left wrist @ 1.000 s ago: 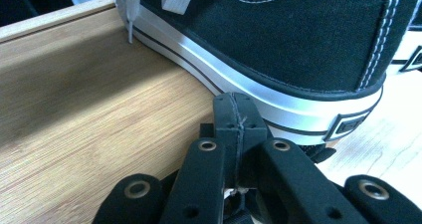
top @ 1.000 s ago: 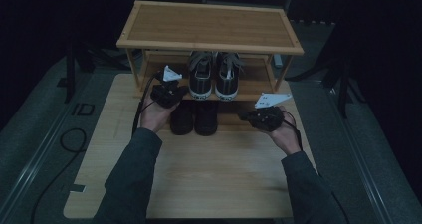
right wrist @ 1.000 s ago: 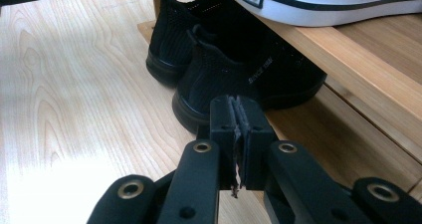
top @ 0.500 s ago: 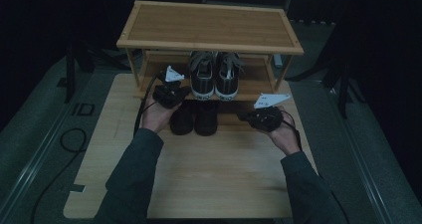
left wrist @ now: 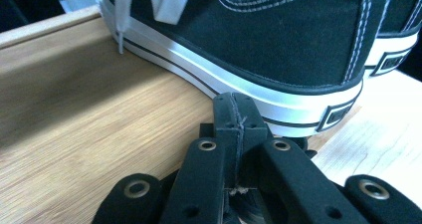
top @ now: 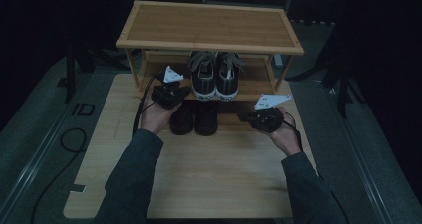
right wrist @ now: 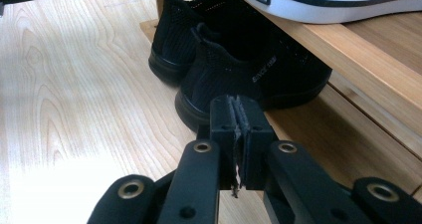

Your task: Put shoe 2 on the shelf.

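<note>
A pair of black-and-white canvas sneakers (top: 215, 77) stands on the middle shelf of a wooden shoe rack (top: 209, 27), heels toward me. Below them a pair of black knit shoes (top: 194, 117) sits on the bottom level, half under the shelf. My left gripper (top: 183, 91) is shut with nothing in it, its tips just left of the left sneaker's heel (left wrist: 278, 50). In the left gripper view its jaws (left wrist: 234, 112) meet flat in front of the white sole. My right gripper (top: 245, 117) is shut and empty, right of the black shoes (right wrist: 224, 79), pointing at them.
The rack stands at the back of a light wooden table (top: 199, 169). Cables trail from both grippers, and one black cable (top: 64, 149) lies on the dark floor at the left. The rack's top board is bare.
</note>
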Tool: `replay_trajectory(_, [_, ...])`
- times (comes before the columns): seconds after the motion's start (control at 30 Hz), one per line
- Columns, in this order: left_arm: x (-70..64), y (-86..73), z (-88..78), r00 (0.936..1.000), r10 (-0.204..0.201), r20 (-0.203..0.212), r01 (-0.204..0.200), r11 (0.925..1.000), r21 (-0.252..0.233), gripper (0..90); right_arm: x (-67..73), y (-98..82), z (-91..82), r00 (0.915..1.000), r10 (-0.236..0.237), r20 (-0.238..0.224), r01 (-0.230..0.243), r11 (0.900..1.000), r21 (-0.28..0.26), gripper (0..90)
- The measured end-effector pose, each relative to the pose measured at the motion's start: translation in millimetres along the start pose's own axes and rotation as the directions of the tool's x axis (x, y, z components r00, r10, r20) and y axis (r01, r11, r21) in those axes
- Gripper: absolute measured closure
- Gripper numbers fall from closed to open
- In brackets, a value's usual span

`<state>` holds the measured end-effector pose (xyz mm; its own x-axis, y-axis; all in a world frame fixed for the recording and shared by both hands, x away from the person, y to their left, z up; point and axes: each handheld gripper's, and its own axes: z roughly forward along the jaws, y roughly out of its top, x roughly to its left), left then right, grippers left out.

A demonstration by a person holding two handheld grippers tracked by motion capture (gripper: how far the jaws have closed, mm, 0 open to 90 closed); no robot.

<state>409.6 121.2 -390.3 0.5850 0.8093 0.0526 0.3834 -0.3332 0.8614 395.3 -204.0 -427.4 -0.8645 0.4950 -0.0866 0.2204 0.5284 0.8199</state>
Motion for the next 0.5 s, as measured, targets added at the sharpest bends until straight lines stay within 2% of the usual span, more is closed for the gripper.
replay_trajectory(0.5, [8.7,-4.2,-16.9,0.9998,-0.001,-0.019,0.001,1.0,-0.006,89.0,-1.2,-10.2,2.4,0.9999,0.016,-0.002,-0.016,1.0,0.022,86.3])
